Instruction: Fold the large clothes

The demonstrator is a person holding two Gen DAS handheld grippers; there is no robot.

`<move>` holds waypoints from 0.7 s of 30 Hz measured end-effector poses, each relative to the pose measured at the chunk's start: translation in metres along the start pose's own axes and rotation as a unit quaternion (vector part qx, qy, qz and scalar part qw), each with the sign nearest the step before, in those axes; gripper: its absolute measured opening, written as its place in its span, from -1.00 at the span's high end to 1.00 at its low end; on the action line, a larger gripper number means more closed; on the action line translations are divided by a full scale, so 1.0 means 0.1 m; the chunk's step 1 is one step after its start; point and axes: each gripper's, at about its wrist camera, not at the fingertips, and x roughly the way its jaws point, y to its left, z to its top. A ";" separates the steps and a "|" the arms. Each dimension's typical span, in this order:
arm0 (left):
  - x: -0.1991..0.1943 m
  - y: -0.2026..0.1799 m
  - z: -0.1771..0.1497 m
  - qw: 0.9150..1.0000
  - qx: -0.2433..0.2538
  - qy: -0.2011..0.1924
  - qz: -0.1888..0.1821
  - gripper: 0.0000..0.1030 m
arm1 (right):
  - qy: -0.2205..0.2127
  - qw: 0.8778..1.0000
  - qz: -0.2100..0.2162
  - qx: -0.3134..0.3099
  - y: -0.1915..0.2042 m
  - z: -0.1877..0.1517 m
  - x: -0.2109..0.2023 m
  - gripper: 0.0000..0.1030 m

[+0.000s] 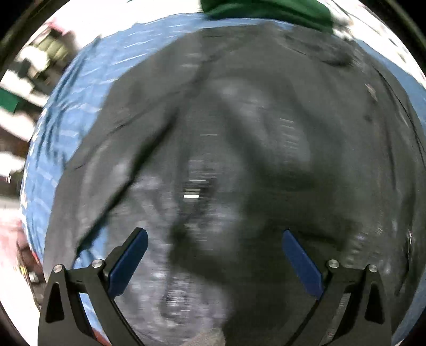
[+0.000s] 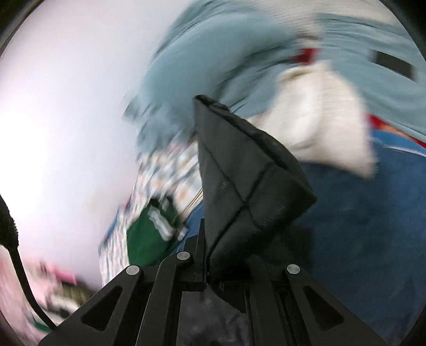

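A large dark grey garment (image 1: 239, 138) lies spread over a blue bed cover (image 1: 87, 87) and fills most of the blurred left wrist view. My left gripper (image 1: 214, 237) hovers over it, open and empty, blue pads (image 1: 127, 263) wide apart. In the right wrist view my right gripper (image 2: 206, 252) is shut on a stitched edge of the same dark garment (image 2: 247, 183), which stands up from the jaws in a folded peak. The fabric hides the fingertips.
A green garment (image 1: 269, 10) lies at the bed's far edge. In the right wrist view a pale blue cloth (image 2: 213, 61), a white cloth (image 2: 324, 114), a patterned cloth (image 2: 170, 170) and a green item (image 2: 149, 234) lie on the blue cover (image 2: 367, 213).
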 end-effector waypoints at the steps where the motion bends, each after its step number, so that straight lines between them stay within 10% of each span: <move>1: 0.01 0.12 0.02 1.000 -0.014 -0.001 0.005 -1.00 | 0.017 1.000 0.008 -0.017 0.20 -0.10 0.17 0.89; 8: 0.06 1.29 -0.14 0.989 -0.136 0.015 0.053 -1.00 | 0.184 0.960 0.025 -0.211 1.58 -1.80 1.74 0.90; 16: 0.14 2.30 -0.47 0.969 -0.241 0.046 0.043 -1.00 | 0.338 0.857 -0.098 -0.378 1.78 -3.51 2.62 0.70; 18: 0.14 2.45 -0.64 0.961 -0.267 0.061 0.032 -1.00 | 0.359 0.861 -0.080 -0.352 1.73 -3.46 2.56 0.45; 20: 0.15 2.61 -0.79 0.950 -0.305 0.074 0.009 -1.00 | 0.395 0.866 -0.038 -0.303 1.69 -3.29 2.43 -0.73; 21: 0.17 2.68 -0.87 0.942 -0.327 0.079 -0.004 -1.00 | 0.398 0.869 -0.027 -0.292 1.67 -3.20 2.32 -0.73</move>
